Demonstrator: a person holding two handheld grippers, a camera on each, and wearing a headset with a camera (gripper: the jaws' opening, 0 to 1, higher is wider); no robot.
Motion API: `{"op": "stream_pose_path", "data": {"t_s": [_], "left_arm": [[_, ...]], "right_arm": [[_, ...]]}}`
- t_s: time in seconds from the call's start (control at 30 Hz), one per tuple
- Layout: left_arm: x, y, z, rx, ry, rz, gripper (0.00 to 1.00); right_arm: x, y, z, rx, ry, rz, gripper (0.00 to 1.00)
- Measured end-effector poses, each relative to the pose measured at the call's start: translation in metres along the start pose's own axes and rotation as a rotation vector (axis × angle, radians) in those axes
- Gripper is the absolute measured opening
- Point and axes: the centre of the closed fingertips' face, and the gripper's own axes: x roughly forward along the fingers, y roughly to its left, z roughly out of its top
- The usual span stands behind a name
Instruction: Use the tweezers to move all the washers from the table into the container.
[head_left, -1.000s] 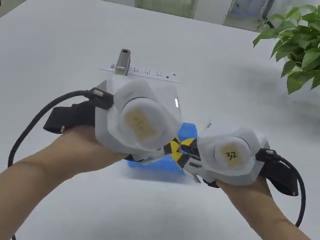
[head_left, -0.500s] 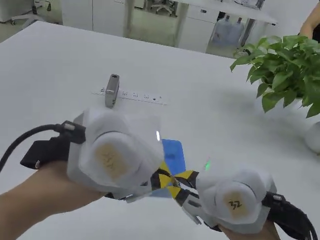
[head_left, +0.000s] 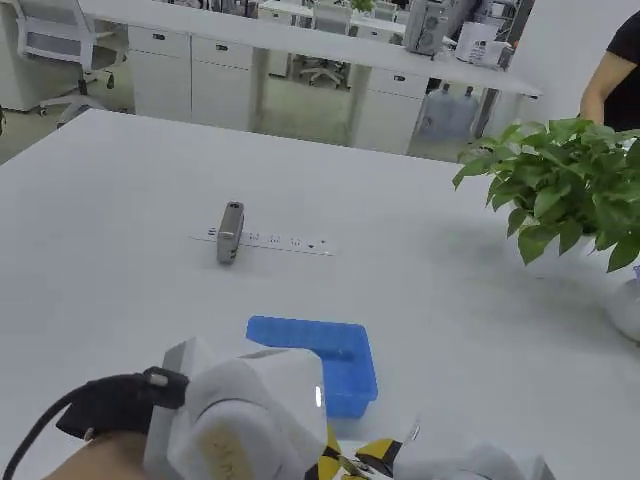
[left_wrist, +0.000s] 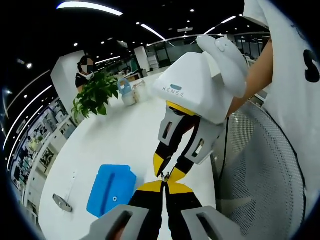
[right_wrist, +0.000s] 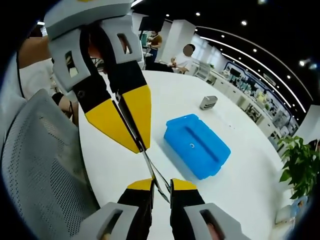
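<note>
**Tweezers bridged between two grippers, just off the blue container**

The tweezers (right_wrist: 150, 168) are a thin strip of bare grey metal, narrow and flat-sided, dull in the overhead light. Their long axis runs straight from one set of jaws to the other. One end sits in the right gripper (right_wrist: 161, 186) and the other in the left gripper (right_wrist: 134, 131), and the two tools face each other tip to tip. Which end carries the points I cannot tell – both ends are hidden between yellow pads.

Both grippers stand narrow. The left gripper's pads are pinched almost together on the metal, and the right gripper's pads sit close on either side of it, with the strip filling the slot.

The tweezers hang above the white table (right_wrist: 240, 200), beside the container (right_wrist: 212, 156) but apart from it, on the side nearest the person. The container is a shallow rectangular tray of glossy blue plastic with rounded corners and a recessed floor, where one small pale washer (right_wrist: 191, 145) lies near the middle. Beyond the container's far side, well apart, a white power strip (head_left: 275, 242) carries a grey block-shaped adapter (head_left: 230, 232). A leafy green plant (head_left: 560, 190) stands farther off to the container's right.
</note>
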Motion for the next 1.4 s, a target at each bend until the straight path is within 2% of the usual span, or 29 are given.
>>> {"op": "stream_pose_path", "data": {"t_s": [0.17, 0.23, 0.4, 0.53, 0.7, 0.8, 0.9, 1.0, 1.07, 1.13, 1.2, 1.3, 1.4], "left_arm": [[0.011, -0.01, -0.017, -0.041, 0.021, -0.031, 0.0], [0.013, -0.012, -0.021, -0.057, 0.027, -0.044, 0.0], [0.017, -0.02, -0.031, -0.056, 0.045, -0.042, 0.0], [0.018, -0.019, -0.036, -0.062, 0.059, -0.041, 0.0], [0.021, -0.018, -0.05, -0.1, 0.073, -0.047, 0.0], [0.021, -0.016, -0.057, -0.117, 0.079, -0.044, 0.0], [0.024, -0.016, -0.067, -0.127, 0.104, -0.047, 0.0], [0.029, -0.017, -0.081, -0.12, 0.144, -0.056, 0.0], [0.032, -0.016, -0.088, -0.122, 0.164, -0.061, 0.0], [0.035, -0.014, -0.094, -0.117, 0.181, -0.064, 0.0], [0.036, -0.013, -0.097, -0.114, 0.19, -0.067, 0.0], [0.039, -0.011, -0.101, -0.111, 0.209, -0.079, 0.0], [0.042, -0.009, -0.106, -0.102, 0.226, -0.087, 0.0]], "right_arm": [[0.008, 0.008, -0.013, 0.017, 0.024, 0.019, 0.08], [0.011, 0.014, -0.018, 0.026, 0.037, 0.047, 0.08], [0.019, 0.02, -0.023, 0.051, 0.05, 0.078, 0.09], [0.024, 0.023, -0.026, 0.041, 0.058, 0.096, 0.09], [0.024, 0.022, -0.03, 0.103, 0.06, 0.109, 0.12], [0.017, 0.02, -0.029, 0.169, 0.039, 0.109, 0.13], [0.01, 0.016, -0.028, 0.207, 0.021, 0.098, 0.16], [0.0, 0.012, -0.026, 0.222, 0.009, 0.078, 0.17], [-0.007, 0.01, -0.023, 0.256, -0.012, 0.069, 0.19], [-0.015, 0.009, -0.019, 0.315, -0.034, 0.066, 0.26], [-0.025, 0.005, -0.015, 0.336, -0.061, 0.044, 0.29], [-0.036, 0.001, -0.015, 0.354, -0.067, 0.02, 0.32], [-0.046, -0.004, -0.018, 0.366, -0.063, 0.001, 0.4]]}}
